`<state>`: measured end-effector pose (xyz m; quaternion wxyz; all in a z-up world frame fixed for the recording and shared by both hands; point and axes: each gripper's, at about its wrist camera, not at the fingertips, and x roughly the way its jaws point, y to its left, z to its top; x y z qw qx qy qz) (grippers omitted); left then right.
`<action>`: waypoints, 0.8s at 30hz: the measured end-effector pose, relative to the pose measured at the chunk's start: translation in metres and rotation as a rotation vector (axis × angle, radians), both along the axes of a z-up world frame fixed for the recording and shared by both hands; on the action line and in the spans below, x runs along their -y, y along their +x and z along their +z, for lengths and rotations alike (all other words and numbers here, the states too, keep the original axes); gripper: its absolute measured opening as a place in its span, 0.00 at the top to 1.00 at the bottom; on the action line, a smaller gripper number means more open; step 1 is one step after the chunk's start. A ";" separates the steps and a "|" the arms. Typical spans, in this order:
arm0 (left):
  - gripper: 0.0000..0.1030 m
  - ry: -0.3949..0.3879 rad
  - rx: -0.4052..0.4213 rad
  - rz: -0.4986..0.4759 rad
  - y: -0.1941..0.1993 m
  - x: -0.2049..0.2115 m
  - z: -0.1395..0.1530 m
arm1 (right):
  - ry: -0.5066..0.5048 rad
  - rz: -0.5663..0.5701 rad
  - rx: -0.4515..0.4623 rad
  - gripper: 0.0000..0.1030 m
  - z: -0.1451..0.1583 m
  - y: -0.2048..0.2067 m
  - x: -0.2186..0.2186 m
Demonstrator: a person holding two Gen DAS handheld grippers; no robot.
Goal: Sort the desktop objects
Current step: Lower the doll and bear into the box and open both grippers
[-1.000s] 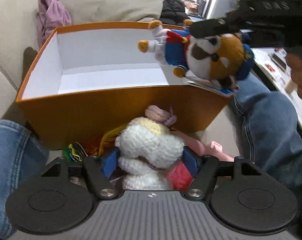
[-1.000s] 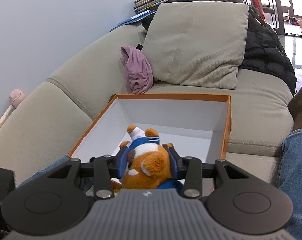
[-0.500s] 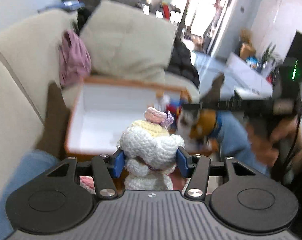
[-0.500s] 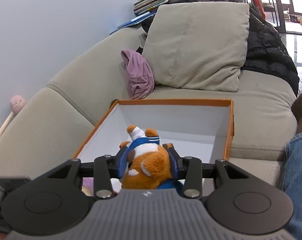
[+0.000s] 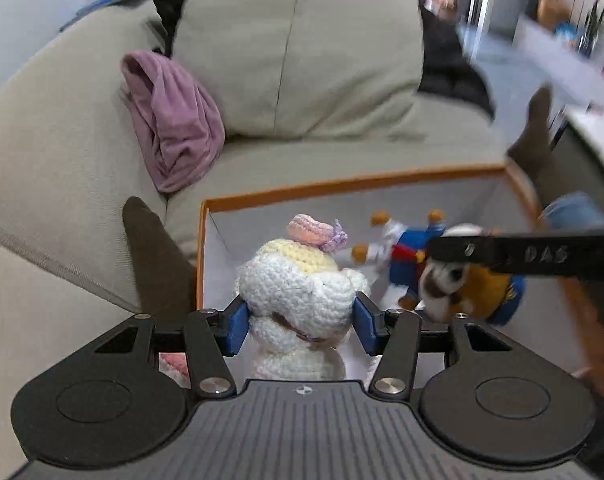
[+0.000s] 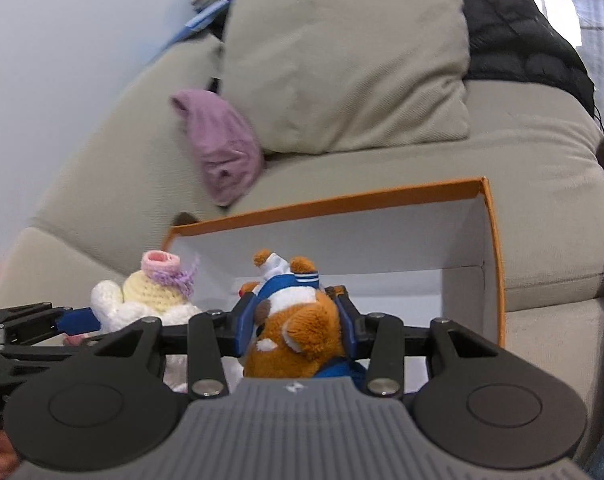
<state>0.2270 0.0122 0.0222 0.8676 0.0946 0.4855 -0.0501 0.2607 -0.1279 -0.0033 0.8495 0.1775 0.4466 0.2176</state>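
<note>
Both toys in the air over the box (image 5: 341, 190) on the sofa (image 5: 54, 128), neither dropped yet! Left gripper (image 5: 300, 322) clamped on the crochet doll (image 5: 298, 292), jaws just closed in snug around it, doll hanging at the near-left corner. Right gripper (image 6: 296, 326) pinching the fox plush (image 6: 298, 332), poised above the white floor. No toy seen lying on the box floor so far. Still to come, by the look of it: release both. Any further items: cannot tell.
</note>
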 end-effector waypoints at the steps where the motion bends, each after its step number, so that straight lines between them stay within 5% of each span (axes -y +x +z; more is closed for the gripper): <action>1: 0.40 0.029 -0.010 -0.005 0.003 0.002 -0.008 | -0.006 -0.004 -0.005 0.57 -0.005 0.004 -0.003; 15: 0.36 0.277 -0.043 -0.106 0.042 0.027 -0.066 | 0.037 0.001 -0.134 0.55 -0.045 0.034 -0.018; 24: 0.32 0.207 -0.030 -0.113 0.037 0.012 -0.062 | 0.021 0.050 -0.188 0.51 -0.035 0.025 -0.008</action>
